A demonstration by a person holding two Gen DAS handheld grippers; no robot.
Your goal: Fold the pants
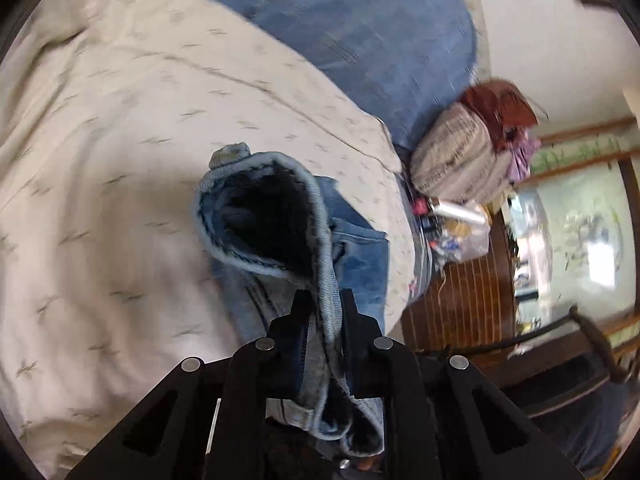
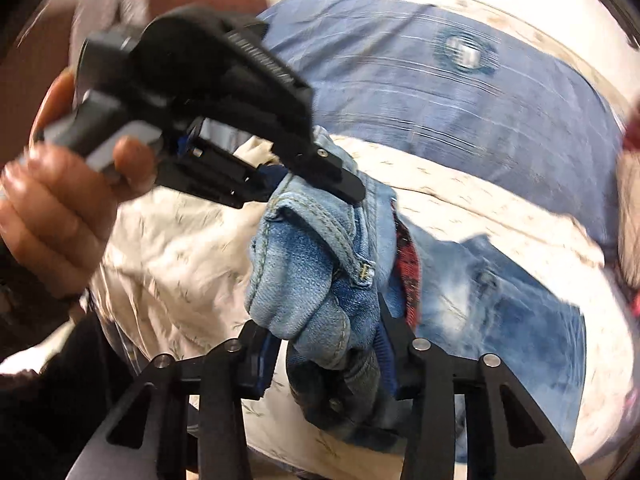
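1. While the light-blue denim pants [image 1: 276, 216] hang bunched above the bed, the black left gripper [image 1: 326, 304] has its fingers [image 1: 298, 312] closed tight on a thin fold of the waistband edge.
2. From the right wrist view, the black right gripper [image 2: 326, 334] clamps its fingers [image 2: 390, 320] on a thick wad of the same denim [image 2: 316, 272], with a strip of red plaid lining showing beside it.
3. That view also shows the left gripper [image 2: 320, 176] pinching the waistband's far corner, held by the person's left hand [image 2: 60, 196].
4. Beneath lies the cream bedsheet with small leaf print [image 1: 120, 140], and more of the pants rests flat on it [image 2: 512, 300].
5. Farther back, a blue blanket [image 1: 360, 32] covers the bed.
6. Beside the bed sits a stuffed patterned bag with a red top [image 1: 464, 148].
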